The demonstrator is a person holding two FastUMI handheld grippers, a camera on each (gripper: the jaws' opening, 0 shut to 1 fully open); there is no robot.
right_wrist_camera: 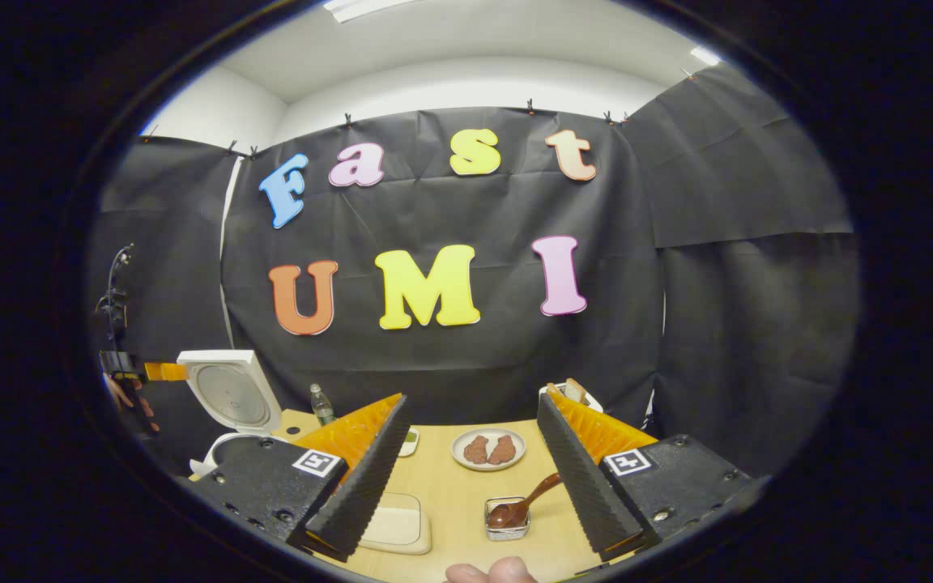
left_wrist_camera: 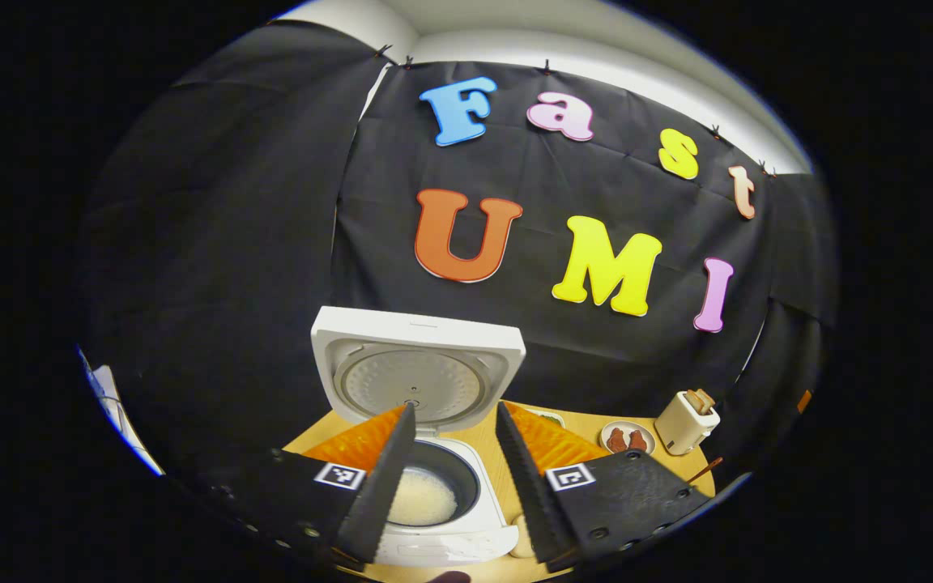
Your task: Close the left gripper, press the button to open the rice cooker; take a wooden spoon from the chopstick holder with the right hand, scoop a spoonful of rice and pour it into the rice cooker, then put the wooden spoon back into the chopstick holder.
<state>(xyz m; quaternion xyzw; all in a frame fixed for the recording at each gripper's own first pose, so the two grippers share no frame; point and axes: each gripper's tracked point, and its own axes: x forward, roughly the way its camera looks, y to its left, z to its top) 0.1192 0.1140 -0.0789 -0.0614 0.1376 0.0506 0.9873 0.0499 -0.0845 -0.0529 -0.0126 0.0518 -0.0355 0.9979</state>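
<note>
Both grippers, left (left_wrist_camera: 454, 478) and right (right_wrist_camera: 470, 478), hang spread and empty as the light, rigid wooden spoon (right_wrist_camera: 521, 504) awaits a mid-handle pinch.

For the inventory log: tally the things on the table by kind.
Rice cooker: 1
Toaster: 1
Plate of food: 1
Bottle: 1
Wooden spoon: 1
Chopstick holder: 1
Shallow tray: 1
Total: 7

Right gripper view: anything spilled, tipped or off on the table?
Nothing stands out. The wooden spoon rests bowl-down in the chopstick holder, the plate sits flat, no grains show on the table, and the rice cooker stands lid-up.
</note>
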